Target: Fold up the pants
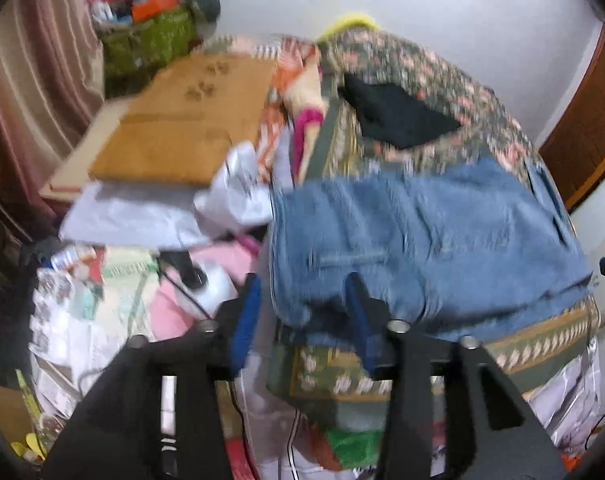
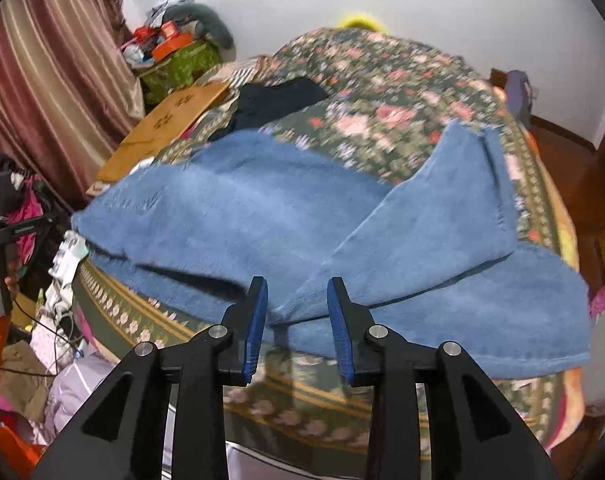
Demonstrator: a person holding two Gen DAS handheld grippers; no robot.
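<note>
We hold both grippers, left gripper (image 1: 302, 312) and right gripper (image 2: 298, 316), apart at the bed's (image 2: 382, 92) near edge; next, pinch the jeans (image 2: 242, 204) to fold.

Floral bedspread (image 2: 366, 92), black garment (image 1: 394, 114), cardboard box (image 1: 182, 120), striped curtain (image 2: 50, 64).

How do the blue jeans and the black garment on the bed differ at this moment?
The blue jeans lie near the bed's front edge, just ahead of the right gripper; the black garment lies farther back. The jeans cover far more of the bedspread. Both rest on that floral bedspread, ungripped.
</note>
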